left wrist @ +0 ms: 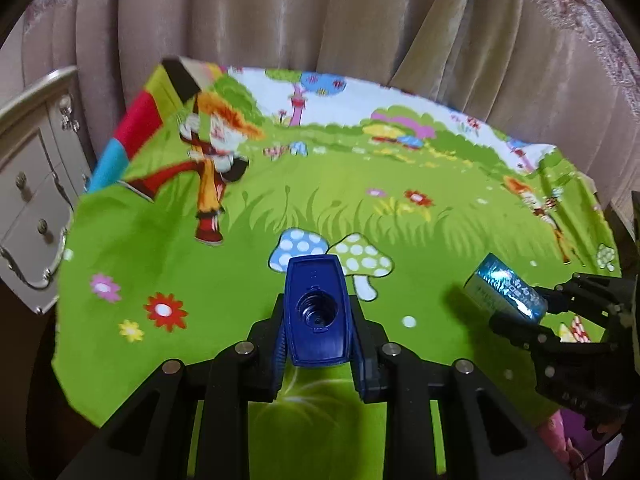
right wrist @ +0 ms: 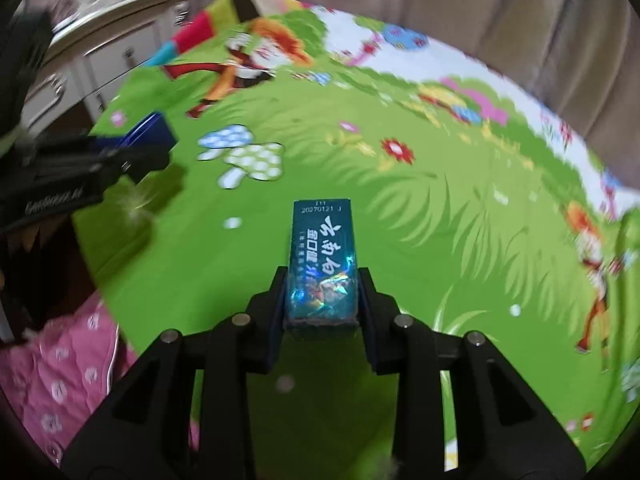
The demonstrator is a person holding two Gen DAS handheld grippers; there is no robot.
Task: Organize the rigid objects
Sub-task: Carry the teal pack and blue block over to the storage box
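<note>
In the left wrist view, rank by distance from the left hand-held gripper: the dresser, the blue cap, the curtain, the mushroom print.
1. Blue cap, clamped in the left hand-held gripper.
2. Mushroom print, just ahead on the cloth.
3. Dresser, far left.
4. Curtain, behind the table.

Left matte-black plastic hand-held gripper: two ribbed triangular fingers, round silver pivot screws, dark-blue pads. Right matte-black plastic hand-held gripper: matching build, same screws; pale lettering on the left unit's side

Green cartoon cloth lies bare ahead; passage bounded by curtain behind and white drawer cabinet left.
</note>
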